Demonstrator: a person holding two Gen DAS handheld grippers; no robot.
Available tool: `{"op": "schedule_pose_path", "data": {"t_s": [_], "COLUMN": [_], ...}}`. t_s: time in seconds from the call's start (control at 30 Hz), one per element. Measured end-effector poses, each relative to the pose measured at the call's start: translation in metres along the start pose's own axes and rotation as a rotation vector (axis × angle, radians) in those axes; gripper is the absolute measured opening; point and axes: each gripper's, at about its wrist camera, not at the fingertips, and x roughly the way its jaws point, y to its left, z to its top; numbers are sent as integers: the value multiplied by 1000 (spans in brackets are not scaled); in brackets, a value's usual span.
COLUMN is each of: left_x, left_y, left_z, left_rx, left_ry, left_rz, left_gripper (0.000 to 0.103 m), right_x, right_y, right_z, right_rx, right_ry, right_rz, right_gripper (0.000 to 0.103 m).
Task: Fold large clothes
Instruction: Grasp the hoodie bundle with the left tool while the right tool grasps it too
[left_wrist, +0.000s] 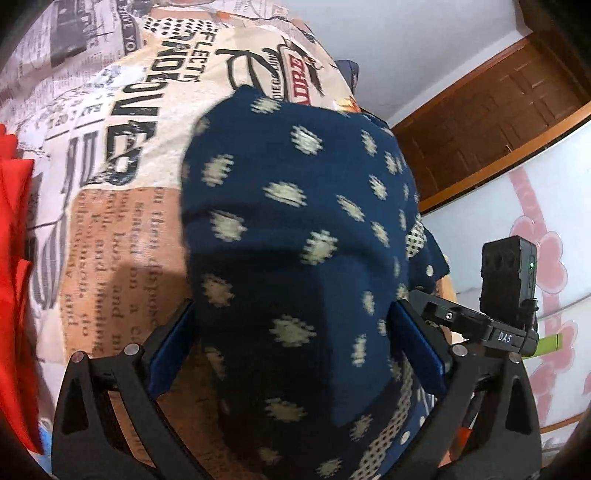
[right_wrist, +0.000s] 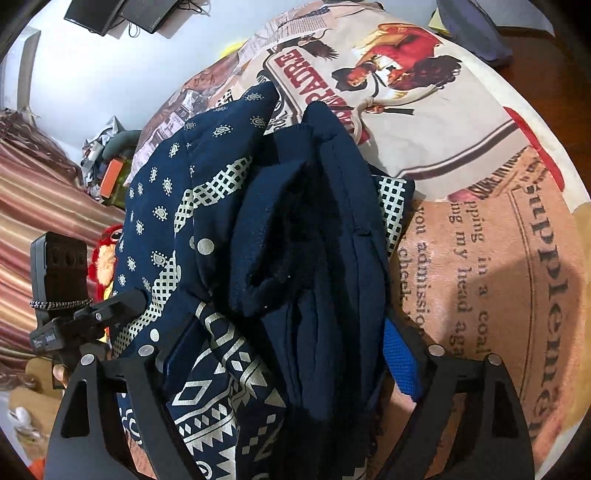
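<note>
Garment: navy patterned garment (left_wrist: 295, 229) bunched on the printed bedspread (left_wrist: 122, 177).
Left gripper (left_wrist: 295, 343): jaws wide, cloth between, pads not pressing.
Right gripper (right_wrist: 291, 354): jaws wide apart, folds between.

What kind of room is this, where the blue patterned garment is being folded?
Most likely a bedroom in a home. The garment lies on a bed covered by a newspaper-print bedspread; a striped curtain hangs to one side, and a wooden door shows beyond the bed.

Matt, seemingly knitted cloth garment (left_wrist: 295, 229)
</note>
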Motion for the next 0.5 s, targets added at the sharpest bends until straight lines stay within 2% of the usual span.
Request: {"op": "schedule_pose_path", "data": {"t_s": [0.03,0.1,0.17,0.23,0.27,0.33,0.5], "left_x": [2,0,-4,-13,-17,-28,-66], "left_y": [-3,-13,-16,-16,-16,-19,-42], "left_z": [-1,-5,-6,-7,-7,-8,-12], "left_rx": [8,37,58,50,46,49,126], "left_ry": [7,-4,-16,-30,-34,-43,-94], "left_rz": [-7,32,44,29,20,5,59], "left_gripper": [97,91,82,67,64,52,45], "right_x": [0,-1,-4,-5,-7,-12,-24], "right_y": [1,5,9,14,18,26,53], "right_z": [0,-3,-3,-1,-1,0,-1], "right_rx": [1,-5,-13,-19,-21,-26,-66], "right_ry": [-2,-8,-14,-19,-20,-26,-27], "right_rz": [0,-2,-7,-21,-31,-36,-35], "right_gripper": [80,69,56,48,44,38,30]}}
